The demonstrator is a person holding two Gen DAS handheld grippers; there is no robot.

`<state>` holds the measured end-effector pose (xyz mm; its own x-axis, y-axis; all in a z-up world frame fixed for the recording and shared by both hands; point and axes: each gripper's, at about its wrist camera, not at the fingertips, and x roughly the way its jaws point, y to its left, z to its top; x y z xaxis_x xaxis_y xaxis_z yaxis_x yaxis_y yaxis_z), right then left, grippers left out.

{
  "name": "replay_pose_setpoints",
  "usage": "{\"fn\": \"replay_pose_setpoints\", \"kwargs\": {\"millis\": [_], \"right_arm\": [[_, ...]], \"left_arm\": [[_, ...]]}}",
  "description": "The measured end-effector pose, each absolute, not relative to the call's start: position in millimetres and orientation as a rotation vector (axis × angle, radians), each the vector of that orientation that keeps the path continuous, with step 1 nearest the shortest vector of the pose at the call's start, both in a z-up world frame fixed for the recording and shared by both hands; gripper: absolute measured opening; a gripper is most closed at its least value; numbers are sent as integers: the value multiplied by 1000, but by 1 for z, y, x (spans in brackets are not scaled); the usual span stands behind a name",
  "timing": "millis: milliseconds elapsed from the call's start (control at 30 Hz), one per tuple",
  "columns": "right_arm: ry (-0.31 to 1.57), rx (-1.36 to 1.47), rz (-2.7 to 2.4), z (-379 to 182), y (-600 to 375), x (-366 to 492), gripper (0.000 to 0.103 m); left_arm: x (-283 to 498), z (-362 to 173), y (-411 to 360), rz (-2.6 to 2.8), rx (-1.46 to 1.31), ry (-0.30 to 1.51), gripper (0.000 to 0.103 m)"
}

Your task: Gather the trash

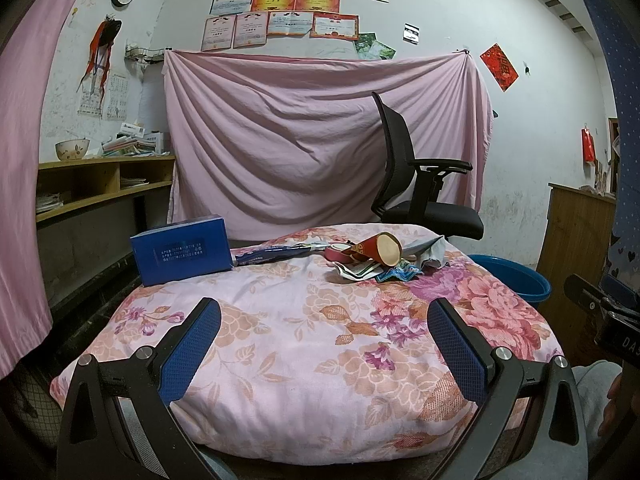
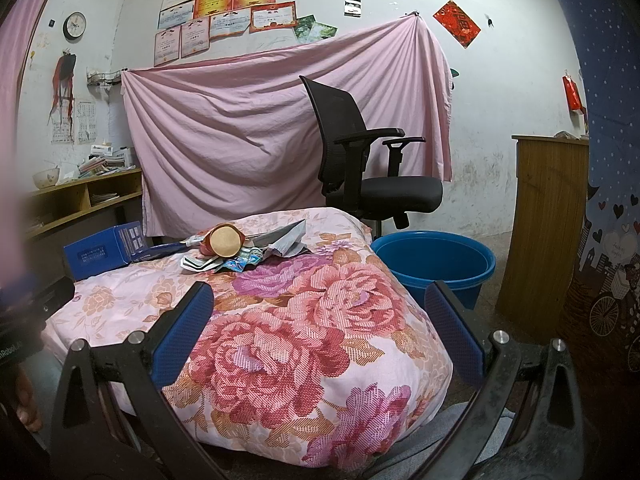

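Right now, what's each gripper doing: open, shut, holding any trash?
Left gripper: open, holding nothing, above the floral cushion.
Right gripper: open, holding nothing, short of the trash pile.

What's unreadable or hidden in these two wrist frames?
- Blue bucket: its inside bottom is hidden by its own rim in the right wrist view, and the floral pillow covers most of it in the left.
- Blue box: label print too small to read.
- Trash pile: lower wrappers hidden beneath the red paper cup.
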<state>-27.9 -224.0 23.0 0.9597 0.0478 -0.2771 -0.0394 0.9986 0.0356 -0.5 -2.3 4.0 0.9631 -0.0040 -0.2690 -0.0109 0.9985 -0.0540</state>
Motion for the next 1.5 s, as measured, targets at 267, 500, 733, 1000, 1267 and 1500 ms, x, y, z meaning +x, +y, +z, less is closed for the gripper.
{"fn": "replay_pose_setpoints", "kwargs": {"millis": [267,500,733,1000,1267,1500], "right_arm": [[281,30,45,23,-224,-28,103],[272,35,40,23,-224,-28,103],[221,27,22,31,-224,-28,103],[132,-29,48,59,-218,13,103],[113,-63,76,84,-209,81,103],[247,-36,75,85,-197,156,103]], "left_arm": [[-1,4,-2,4,-54,272,101],[1,5,-2,15,-64,260,101],[9,19,0,34,-101,250,101],[65,38,20,83,-167,281,101],[127,50,28,106,-179,264,101],[174,50,43,132,-210,286,101]]}}
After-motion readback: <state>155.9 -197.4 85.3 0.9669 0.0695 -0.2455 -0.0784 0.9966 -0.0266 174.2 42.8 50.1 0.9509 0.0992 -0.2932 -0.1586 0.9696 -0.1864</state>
